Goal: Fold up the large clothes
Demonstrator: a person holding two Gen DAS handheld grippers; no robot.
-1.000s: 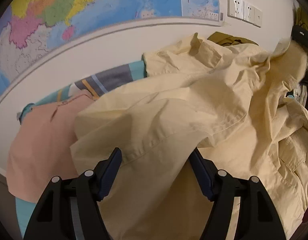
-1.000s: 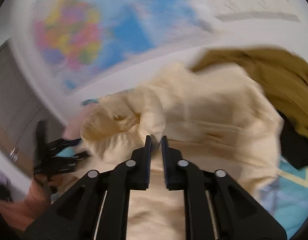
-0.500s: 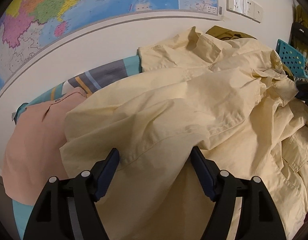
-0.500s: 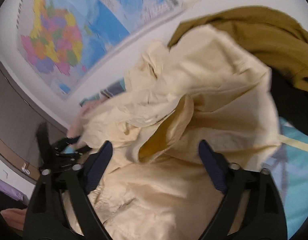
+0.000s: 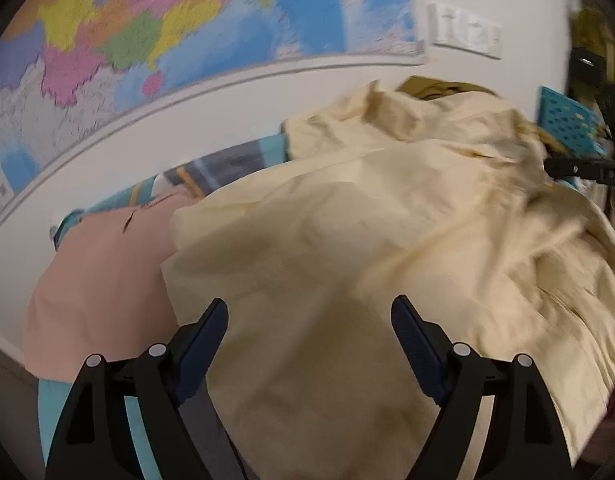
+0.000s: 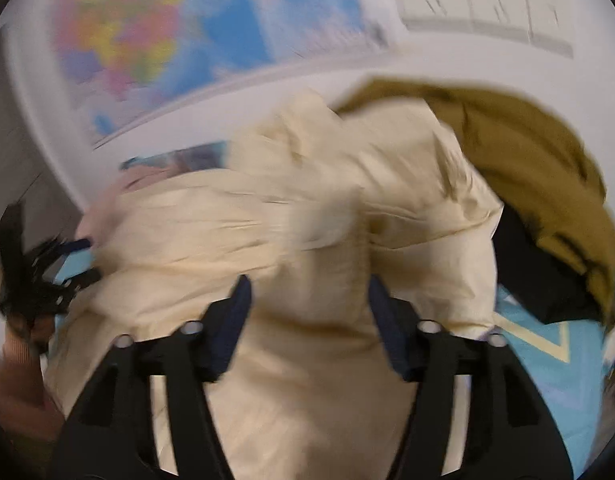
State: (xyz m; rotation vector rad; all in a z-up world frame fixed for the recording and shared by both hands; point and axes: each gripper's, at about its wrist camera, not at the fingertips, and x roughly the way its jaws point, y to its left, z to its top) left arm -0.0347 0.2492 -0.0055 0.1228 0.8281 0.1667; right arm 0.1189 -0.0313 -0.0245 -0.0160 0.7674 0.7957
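1. Looking along my left hand-held gripper (image 5: 309, 320), I see its jaws spread wide and they have just been opening further; the cream shirt (image 5: 367, 240) lies under and between them, but the pads (image 5: 205, 340) do not press on it.
2. The cream shirt is heaped, crumpled, over a bed with a teal striped cover (image 5: 211, 172). A pink garment (image 5: 103, 280) lies just to its left, partly under the shirt's edge.
3. A coloured wall map (image 5: 187, 28) and a row of white wall sockets (image 5: 465, 34) sit behind the bed. At the right edge my right hand-held gripper (image 5: 587, 170) shows as a dark shape beside a teal perforated basket (image 5: 567, 120).
4. Along my right hand-held gripper (image 6: 309, 304) the jaws stand apart, having just opened; a fold of the cream shirt (image 6: 307, 240) bulges between them. The view is blurred, so I cannot tell whether the pads touch it.
5. An olive garment (image 6: 527, 152) lies behind the shirt on the right, over something black (image 6: 527, 264). My left hand-held gripper (image 6: 43, 276) is at the far left.
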